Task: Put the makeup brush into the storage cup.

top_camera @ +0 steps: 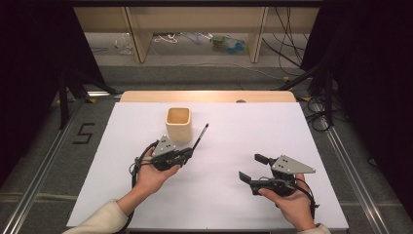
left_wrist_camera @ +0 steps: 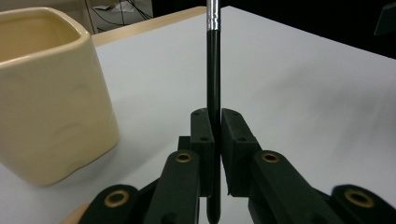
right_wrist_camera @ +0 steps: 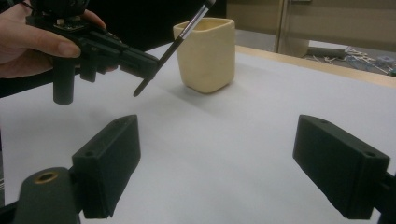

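Black brush [top_camera: 200,136] is sitting clamped in my left tongs [top_camera: 187,153], tilting up off the table [top_camera: 234,126], just beside the cream cup [top_camera: 178,124]. I am holding my right tongs [top_camera: 253,168] spread wide with nothing between them, resting well apart on the white table.

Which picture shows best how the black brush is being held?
The left gripper view: the brush fills the middle, pinched between the left gripper. The right gripper view shows it from the side, tilted, lifted off the table beside the cup. The high view shows it small and thin.
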`<act>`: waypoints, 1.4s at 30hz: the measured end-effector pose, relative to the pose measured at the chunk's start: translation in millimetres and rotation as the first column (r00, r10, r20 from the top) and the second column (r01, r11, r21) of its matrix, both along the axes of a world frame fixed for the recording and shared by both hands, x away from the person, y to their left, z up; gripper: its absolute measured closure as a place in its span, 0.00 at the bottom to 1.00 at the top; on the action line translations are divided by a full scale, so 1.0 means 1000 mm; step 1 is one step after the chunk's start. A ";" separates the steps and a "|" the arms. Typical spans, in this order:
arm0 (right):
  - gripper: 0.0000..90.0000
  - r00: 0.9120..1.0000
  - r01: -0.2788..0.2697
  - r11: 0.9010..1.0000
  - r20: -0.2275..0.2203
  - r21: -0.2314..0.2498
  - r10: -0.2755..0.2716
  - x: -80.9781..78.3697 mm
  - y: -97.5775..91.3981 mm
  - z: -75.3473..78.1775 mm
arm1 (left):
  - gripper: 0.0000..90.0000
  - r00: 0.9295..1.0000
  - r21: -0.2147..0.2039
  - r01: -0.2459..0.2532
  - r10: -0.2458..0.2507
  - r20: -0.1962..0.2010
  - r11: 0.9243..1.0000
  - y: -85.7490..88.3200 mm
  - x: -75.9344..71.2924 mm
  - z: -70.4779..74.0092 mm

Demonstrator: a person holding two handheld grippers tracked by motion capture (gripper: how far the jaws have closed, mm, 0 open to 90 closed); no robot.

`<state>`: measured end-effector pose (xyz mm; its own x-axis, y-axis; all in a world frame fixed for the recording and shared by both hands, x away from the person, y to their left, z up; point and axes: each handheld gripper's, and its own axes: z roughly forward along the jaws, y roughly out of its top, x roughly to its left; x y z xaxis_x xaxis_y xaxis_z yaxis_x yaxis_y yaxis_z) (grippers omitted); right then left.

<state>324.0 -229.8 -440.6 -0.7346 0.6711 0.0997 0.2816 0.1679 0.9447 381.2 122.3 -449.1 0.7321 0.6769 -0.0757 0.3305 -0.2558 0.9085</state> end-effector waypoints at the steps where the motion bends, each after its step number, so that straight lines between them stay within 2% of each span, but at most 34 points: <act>1: 0.18 1.000 0.000 1.000 0.000 0.002 0.000 0.000 0.000 0.000 | 0.93 1.000 -0.002 -0.003 0.003 -0.005 1.000 0.001 -0.001 -0.001; 4: 0.18 1.000 -0.016 1.000 -0.017 0.023 0.017 0.000 0.002 -0.001 | 0.94 1.000 0.003 0.007 -0.007 0.003 1.000 0.004 -0.005 -0.001; 5: 0.18 1.000 -0.010 1.000 -0.013 0.015 0.010 -0.001 0.004 0.000 | 0.94 1.000 -0.011 0.000 0.000 -0.007 1.000 0.003 -0.007 -0.001; 6: 0.18 1.000 -0.025 0.999 -0.016 0.034 0.026 0.000 0.006 -0.001 | 0.93 1.000 -0.011 0.005 -0.005 -0.003 1.000 0.004 -0.008 -0.001; 10: 0.18 0.999 -0.042 0.999 -0.022 0.030 0.043 0.000 0.015 0.000 | 0.93 1.000 -0.026 0.006 -0.006 -0.001 1.000 0.000 -0.016 0.001; 11: 0.18 0.999 -0.050 0.998 -0.009 0.045 0.050 0.001 0.020 -0.001 | 0.94 1.000 -0.023 0.008 -0.009 -0.002 1.000 -0.001 -0.017 0.001; 14: 0.19 0.999 -0.044 0.998 -0.015 0.042 0.044 0.002 0.025 0.001 | 0.93 1.000 -0.018 0.011 -0.011 0.003 1.000 -0.003 -0.021 0.002; 17: 0.20 0.999 -0.040 0.998 -0.004 0.056 0.041 0.004 0.035 0.004 | 0.93 1.000 -0.026 0.027 -0.026 0.007 0.999 -0.007 -0.025 0.003; 18: 0.21 0.999 -0.050 0.996 -0.003 0.076 0.050 0.006 0.039 0.004 | 0.93 1.000 -0.033 0.022 -0.022 0.004 0.999 -0.009 -0.027 0.004; 20: 0.23 0.999 -0.049 0.997 -0.007 0.067 0.050 0.009 0.048 0.006 | 0.93 0.999 -0.036 0.034 -0.033 0.009 0.999 -0.012 -0.030 0.005; 21: 0.23 0.998 -0.062 0.994 -0.005 0.089 0.063 0.011 0.052 0.006 | 0.93 0.999 -0.044 0.038 -0.038 0.007 0.998 -0.014 -0.032 0.006; 22: 0.24 0.998 -0.064 0.993 -0.016 0.098 0.066 0.013 0.056 0.006 | 0.93 0.999 -0.045 0.043 -0.042 0.009 0.998 -0.015 -0.034 0.007; 25: 0.26 0.998 -0.058 0.991 -0.008 0.118 0.060 0.020 0.068 0.008 | 0.93 0.998 -0.049 0.057 -0.056 0.011 0.997 -0.019 -0.038 0.008; 26: 0.27 0.998 -0.059 0.992 -0.018 0.110 0.062 0.022 0.071 0.010 | 0.93 0.998 -0.051 0.058 -0.057 0.014 0.997 -0.020 -0.039 0.008; 29: 0.29 0.998 -0.061 0.988 -0.014 0.144 0.063 0.029 0.079 0.010 | 0.93 0.997 -0.047 0.071 -0.070 0.023 0.996 -0.021 -0.040 0.009; 31: 0.32 0.998 -0.052 0.986 -0.021 0.161 0.056 0.032 0.083 0.010 | 0.93 0.998 -0.055 0.065 -0.064 0.016 0.996 -0.021 -0.041 0.009; 35: 0.36 0.999 -0.034 0.984 -0.033 0.172 0.040 0.036 0.087 0.009 | 0.93 0.998 -0.054 0.068 -0.067 0.018 0.996 -0.022 -0.042 0.009; 36: 0.38 0.998 -0.031 0.986 -0.049 0.164 0.040 0.037 0.088 0.009 | 0.93 0.998 -0.059 0.065 -0.064 0.014 0.996 -0.023 -0.042 0.009; 37: 0.40 0.998 -0.038 0.982 -0.043 0.187 0.047 0.037 0.089 0.009 | 0.93 0.998 -0.060 0.064 -0.064 0.014 0.996 -0.023 -0.042 0.009; 40: 0.45 0.998 -0.042 0.981 -0.034 0.189 0.049 0.039 0.090 0.008 | 0.93 0.998 -0.060 0.066 -0.065 0.019 0.996 -0.024 -0.043 0.009; 41: 0.48 0.997 -0.048 0.983 -0.054 0.177 0.059 0.038 0.090 0.009 | 0.93 0.998 -0.059 0.064 -0.063 0.020 0.996 -0.025 -0.043 0.009; 42: 0.51 0.997 -0.049 0.979 -0.047 0.198 0.060 0.039 0.092 0.009 | 0.93 0.998 -0.061 0.068 -0.067 0.020 0.996 -0.025 -0.043 0.009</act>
<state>362.5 -137.9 -432.0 -0.7598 0.5938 0.2648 0.3272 -0.0027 0.9450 338.0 97.3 -440.2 0.7777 0.6202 -0.1022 0.2980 -0.2208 0.9287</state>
